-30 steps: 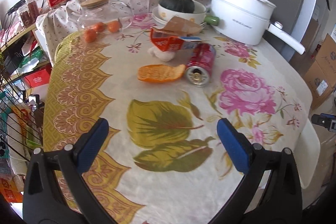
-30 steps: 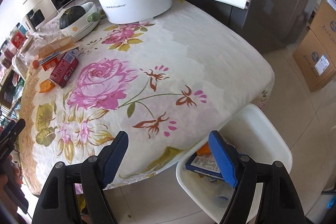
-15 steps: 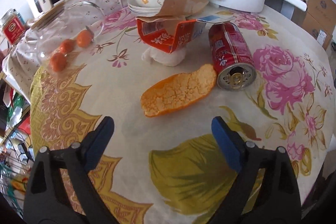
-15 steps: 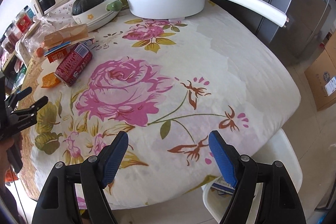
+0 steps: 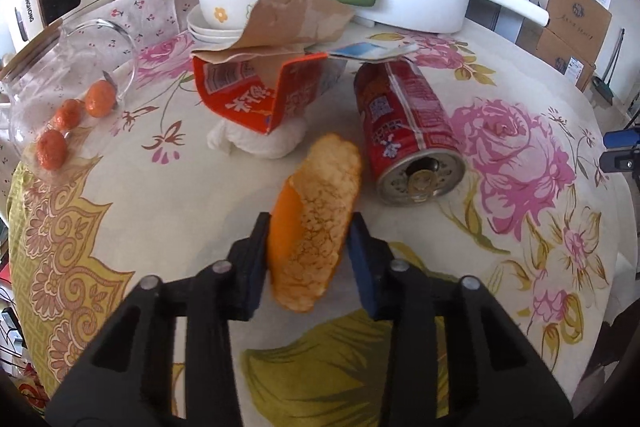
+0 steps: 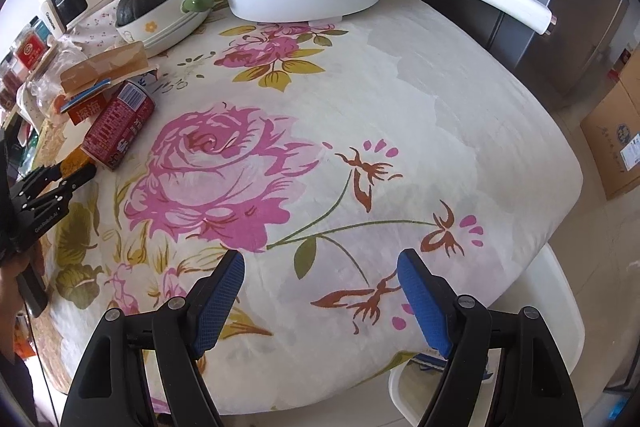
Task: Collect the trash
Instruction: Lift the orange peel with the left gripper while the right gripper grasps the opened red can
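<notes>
So the orange peel (image 5: 316, 223) is the bit of trash in play right now. It sits up on edge between the blue pads of the left hand-held gripper (image 5: 308, 251), with the jaws closing on it and both pads already pressing its sides. Its far end pokes out ahead of the fingertips toward the red can (image 5: 408, 131), which lies on its side just beside it on the worktop (image 5: 180, 195).

Looks to me like this is the grab step of picking up the first piece. Next move, I'd guess, is a clean lift without squashing or dropping the floppy peel, then carrying it across to the white bin (image 6: 560, 307) that peeks out below the worktop's edge in the right wrist view.

Right hand-held gripper (image 6: 320, 299) hangs over the flowered cloth with its jaws spread wide and nothing between them. Torn orange carton (image 5: 256, 95), brown paper (image 5: 296, 15) and a white tissue wad (image 5: 256, 143) are waiting behind the peel.
</notes>
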